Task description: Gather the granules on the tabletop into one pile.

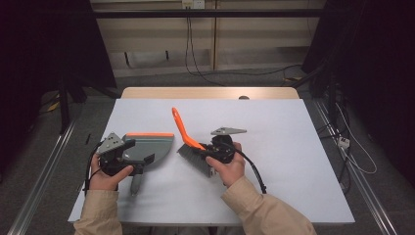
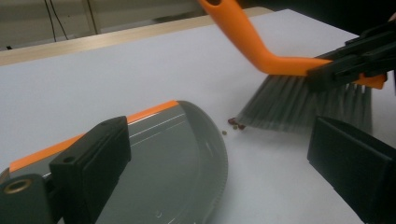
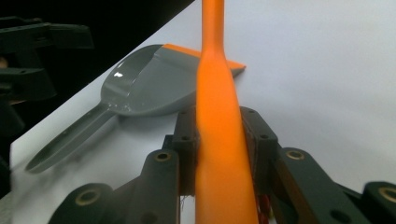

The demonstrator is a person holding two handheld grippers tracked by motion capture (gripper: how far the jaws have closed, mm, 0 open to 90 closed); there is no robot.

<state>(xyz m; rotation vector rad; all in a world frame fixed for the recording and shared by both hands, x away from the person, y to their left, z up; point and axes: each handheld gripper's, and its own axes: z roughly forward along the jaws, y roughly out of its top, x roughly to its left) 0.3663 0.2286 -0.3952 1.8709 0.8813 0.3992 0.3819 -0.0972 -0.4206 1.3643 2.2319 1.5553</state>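
Right gripper (image 1: 211, 148): jaws clamped on the orange handle of the brush (image 3: 219, 154), one pad on each side, clear in the right gripper view. Brush is tilted, handle pointing up and away toward the far side of the table (image 1: 274, 122), grey bristles (image 2: 303, 105) down on the white top.

A few small dark crumbs (image 2: 235, 123) lie at the bristle edge, between brush and dustpan, just short of the pan's lip.

Dustpan (image 1: 149, 147): grey with an orange strip along one edge, lying flat on the table just left of the brush, not touching it. Its handle points back toward the person.

Left gripper (image 1: 128, 155): sits over the dustpan. In its own view the jaws stand wide apart, with nothing pinched. Whether one jaw rests on the pan, can't tell from this angle.
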